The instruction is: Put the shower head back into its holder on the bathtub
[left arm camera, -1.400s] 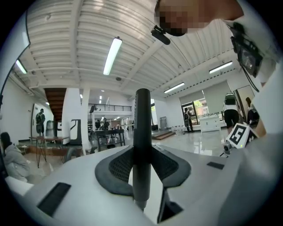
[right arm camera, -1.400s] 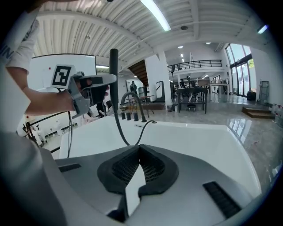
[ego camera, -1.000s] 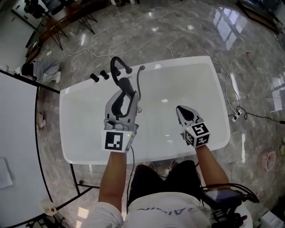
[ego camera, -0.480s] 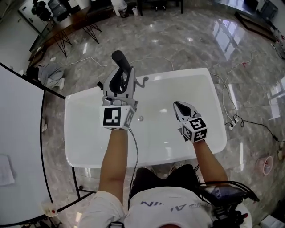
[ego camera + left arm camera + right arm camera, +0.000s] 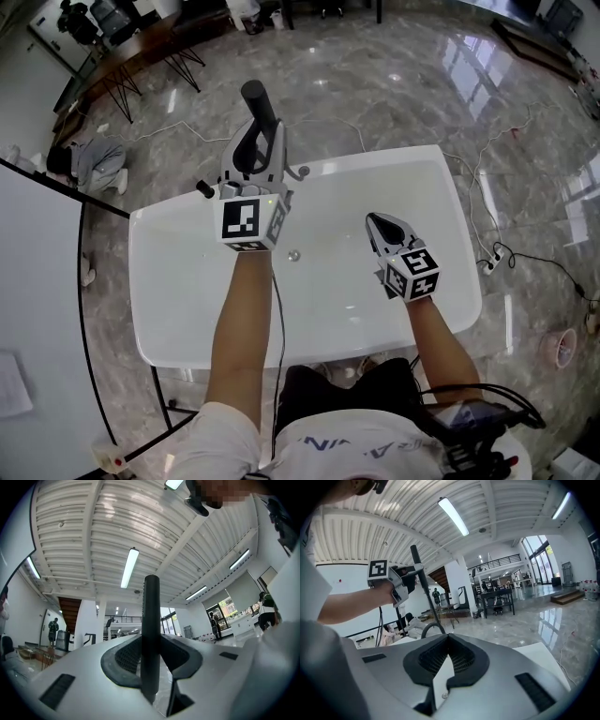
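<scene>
Black, rod-handled shower head point(image 5: 255, 98): pinched between the jaws of the left gripper point(image 5: 255, 150), held in the air above the far-left rim of the glossy white bathtub point(image 5: 187, 291), near a small black tap knob point(image 5: 201, 188). Right gripper point(image 5: 380, 225): over the tub's right half, jaws pressed together, nothing between them.

Black shower head point(image 5: 258, 112) upright over white bathtub point(image 5: 441, 159).

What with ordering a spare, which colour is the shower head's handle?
Black; the shower head shows best in the left gripper view.
</scene>
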The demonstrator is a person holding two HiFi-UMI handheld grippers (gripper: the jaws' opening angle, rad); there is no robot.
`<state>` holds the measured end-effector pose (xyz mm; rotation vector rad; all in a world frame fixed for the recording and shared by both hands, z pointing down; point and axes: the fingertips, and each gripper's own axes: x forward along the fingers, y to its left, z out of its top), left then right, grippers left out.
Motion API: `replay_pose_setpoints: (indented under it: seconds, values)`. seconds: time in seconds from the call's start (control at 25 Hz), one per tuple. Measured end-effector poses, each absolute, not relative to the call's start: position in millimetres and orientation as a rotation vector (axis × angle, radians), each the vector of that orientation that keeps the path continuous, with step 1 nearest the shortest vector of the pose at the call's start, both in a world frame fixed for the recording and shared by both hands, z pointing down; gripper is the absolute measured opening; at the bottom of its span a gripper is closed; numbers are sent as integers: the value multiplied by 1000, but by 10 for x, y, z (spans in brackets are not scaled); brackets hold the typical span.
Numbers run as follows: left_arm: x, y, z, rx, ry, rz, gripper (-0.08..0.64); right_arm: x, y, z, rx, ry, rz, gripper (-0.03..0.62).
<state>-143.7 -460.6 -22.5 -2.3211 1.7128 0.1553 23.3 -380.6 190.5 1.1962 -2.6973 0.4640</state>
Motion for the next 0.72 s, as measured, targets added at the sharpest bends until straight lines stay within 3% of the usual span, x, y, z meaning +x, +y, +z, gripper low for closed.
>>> replay_pose_setpoints:
  seconds: [0.72]
  values:
    - [-1587,-5528,700,-2319,1847,204,129,360,-3820,2532,1183,-2636,572,12]
